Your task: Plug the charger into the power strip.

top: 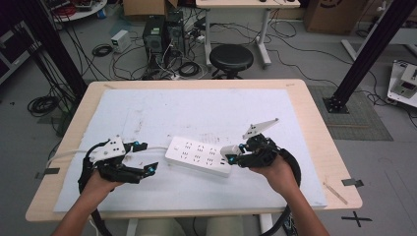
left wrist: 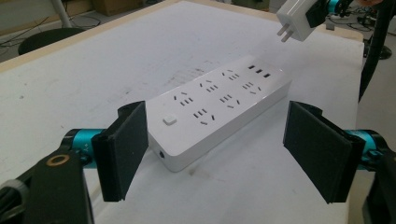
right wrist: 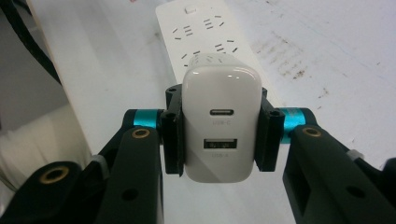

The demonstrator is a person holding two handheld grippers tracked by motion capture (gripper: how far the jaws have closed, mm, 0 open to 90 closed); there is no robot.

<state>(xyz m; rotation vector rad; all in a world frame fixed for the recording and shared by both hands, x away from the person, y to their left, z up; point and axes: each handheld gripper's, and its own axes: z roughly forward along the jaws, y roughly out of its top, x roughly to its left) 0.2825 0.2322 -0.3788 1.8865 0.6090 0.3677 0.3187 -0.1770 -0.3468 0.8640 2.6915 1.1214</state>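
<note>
A white power strip (top: 196,156) (left wrist: 219,102) (right wrist: 205,37) lies flat on the white mat, sockets up, near the table's front middle. My left gripper (top: 147,157) (left wrist: 219,149) stands open at the strip's switch end, its black pads (left wrist: 123,149) spread wider than the strip and touching nothing. My right gripper (top: 237,155) (right wrist: 220,135) is shut on a white USB charger (top: 229,151) (left wrist: 295,19) (right wrist: 220,123). The charger hangs just above the strip's other end, prongs toward the strip, its two USB ports facing the right gripper view.
A white mat (top: 196,108) covers most of the wooden table (top: 314,123). Beyond the far edge stand a black stool (top: 231,58), computer towers (top: 162,34) and loose cables on the floor. Black frame posts (top: 364,49) rise at both sides.
</note>
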